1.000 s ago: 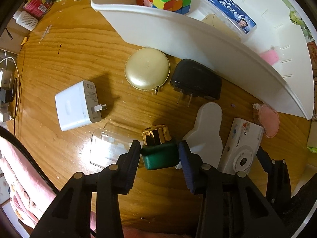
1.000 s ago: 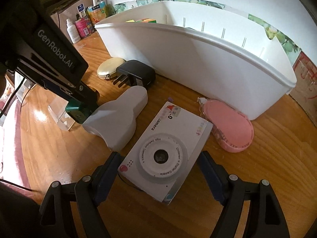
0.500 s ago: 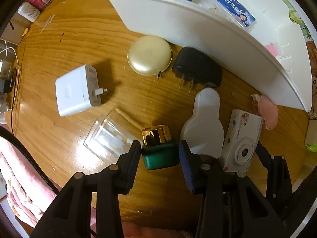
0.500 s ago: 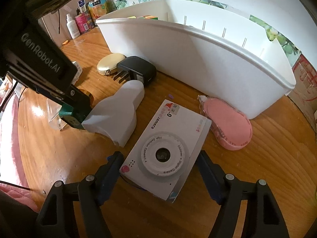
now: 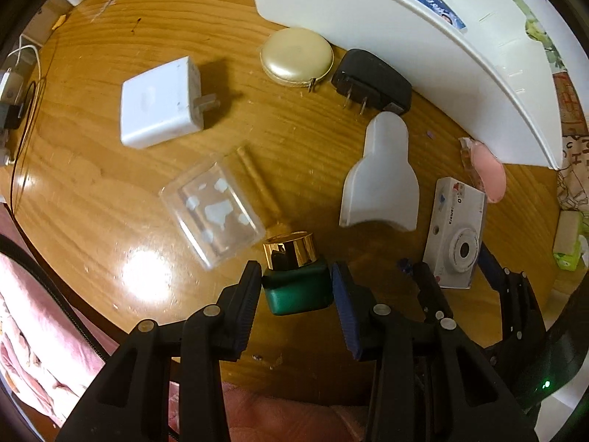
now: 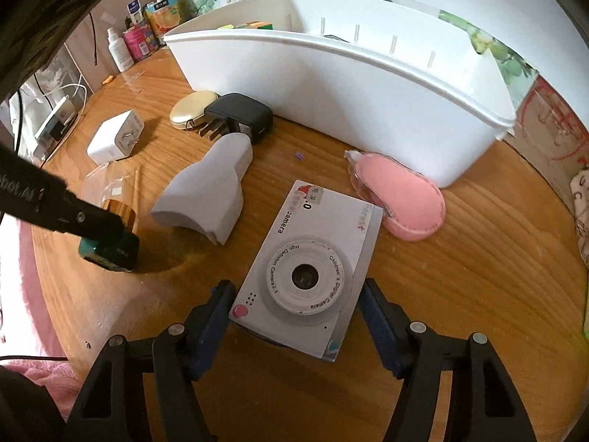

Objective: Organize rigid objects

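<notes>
My left gripper (image 5: 296,270) points straight down and is shut on a green bottle with a gold cap (image 5: 296,291), held just above the wooden table; the right wrist view shows the same bottle (image 6: 110,250) at the left. A white toy camera (image 6: 313,243) lies lens up on the table. My right gripper (image 6: 296,287) straddles its near end, and its jaws are closing with the pads close beside the camera's edges. The white bin (image 6: 331,84) stands behind, holding a colour cube and a blue-labelled box.
Loose on the table are a white charger (image 5: 158,103), a clear plastic box (image 5: 213,210), a gold compact (image 5: 296,55), a black plug adapter (image 5: 371,81), a white bottle-shaped piece (image 5: 381,184) and a pink tape dispenser (image 6: 405,199). The table's near edge is close below both grippers.
My left gripper has carried the green bottle away from the bin toward the table's near edge. The right gripper's jaws have narrowed around the camera.
</notes>
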{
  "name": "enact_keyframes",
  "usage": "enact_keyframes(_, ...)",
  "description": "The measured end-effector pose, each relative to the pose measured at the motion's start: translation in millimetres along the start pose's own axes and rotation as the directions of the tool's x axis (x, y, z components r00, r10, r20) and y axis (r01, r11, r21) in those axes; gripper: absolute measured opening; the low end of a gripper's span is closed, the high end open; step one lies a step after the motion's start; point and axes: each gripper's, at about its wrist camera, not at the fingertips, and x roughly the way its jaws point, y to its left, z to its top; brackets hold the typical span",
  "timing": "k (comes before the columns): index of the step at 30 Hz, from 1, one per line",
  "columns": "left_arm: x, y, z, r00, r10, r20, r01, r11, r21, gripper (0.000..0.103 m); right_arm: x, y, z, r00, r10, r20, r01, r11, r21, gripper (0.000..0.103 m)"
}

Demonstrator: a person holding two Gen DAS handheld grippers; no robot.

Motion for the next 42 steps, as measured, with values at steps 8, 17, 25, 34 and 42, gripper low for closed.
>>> enact_keyframes(8,-4,18,-40,0.999,-0.037,0.035,0.037,0.999,-0.004,0.043,-12,0,-9,1.000,0.002,0.007,-0.002,1.000,0.012,0.068)
enact_keyframes(17,-19,31,-61,0.996,-0.072,0.060,0.071,0.997,0.014,0.043,-26,-7,-21,0.999,0.032,-0.013,-0.031,0.999,0.040,0.067)
enact_keyframes(25,-67,30,-50,0.990,-0.087,0.114,0.080,0.995,0.065,0.043,-48,-20,-18,0.999,0.044,0.002,-0.044,0.995,0.093,0.063)
enact_keyframes(34,-112,12,-33,0.972,-0.106,0.209,0.073,0.984,0.160,0.043,-74,-30,-2,0.999,0.023,0.046,-0.027,0.994,0.105,0.059)
enact_keyframes(42,-139,-9,-16,0.951,-0.128,0.280,0.056,0.967,0.250,0.043,-89,-34,12,0.997,0.040,0.063,-0.047,0.993,0.111,0.059)
